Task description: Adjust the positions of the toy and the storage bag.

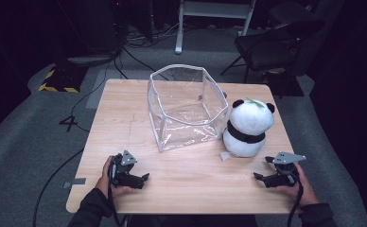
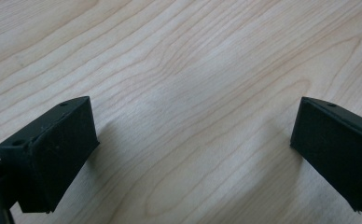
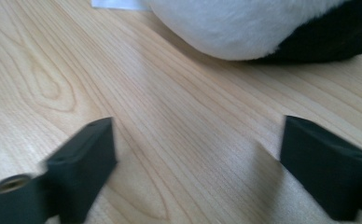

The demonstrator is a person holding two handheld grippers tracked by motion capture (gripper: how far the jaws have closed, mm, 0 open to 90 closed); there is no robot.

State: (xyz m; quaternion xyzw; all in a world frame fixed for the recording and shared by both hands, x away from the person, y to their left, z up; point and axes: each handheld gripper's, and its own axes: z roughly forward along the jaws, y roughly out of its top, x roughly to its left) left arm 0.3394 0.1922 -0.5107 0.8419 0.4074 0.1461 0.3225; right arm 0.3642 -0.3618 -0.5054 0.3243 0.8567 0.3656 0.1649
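Observation:
A plush panda (image 1: 247,126) sits upright on the wooden table (image 1: 125,113), right of a clear plastic bag (image 1: 186,106) that stands open in the middle. The panda's white belly (image 3: 244,23) lies close ahead in the right gripper view. My left gripper (image 1: 145,180) rests near the table's front left, held by a hand, its jaws wide apart over bare wood (image 2: 193,116). My right gripper (image 1: 261,170) rests at the front right, just in front of the panda, also open with nothing between its jaws.
A white tag (image 1: 225,155) sticks out at the panda's base. Beyond the table stand a black chair (image 1: 271,42) and a white frame (image 1: 214,14) on grey carpet, with cables on the floor. Bare wood lies between the two grippers.

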